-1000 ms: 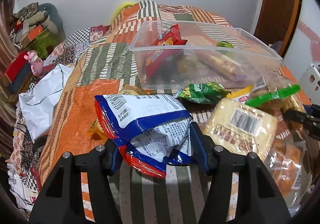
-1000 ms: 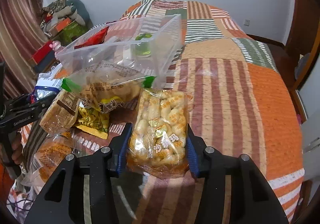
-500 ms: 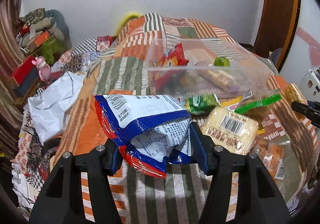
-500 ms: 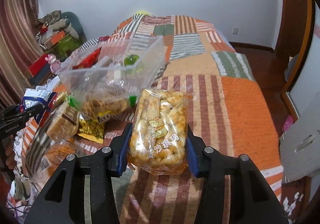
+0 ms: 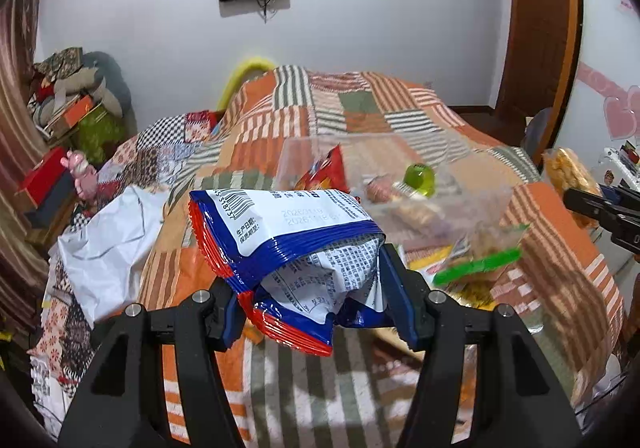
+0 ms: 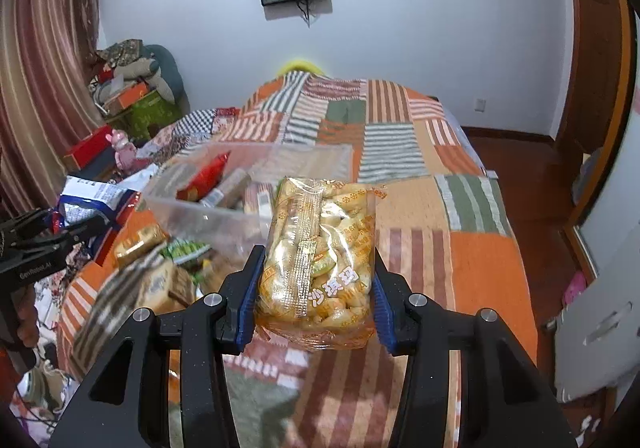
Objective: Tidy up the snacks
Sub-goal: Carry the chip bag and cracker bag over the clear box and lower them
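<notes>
Two snack bags (image 5: 292,248) (image 6: 320,256) sit clamped between their jaws.

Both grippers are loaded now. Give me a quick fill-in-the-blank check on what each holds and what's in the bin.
The left gripper is shut on a white, red and ____ snack bag.
The right gripper is shut on a clear bag of ____ puffs.
The red packet sits ____ the clear bin.

Missing words: blue; yellow; inside
</notes>
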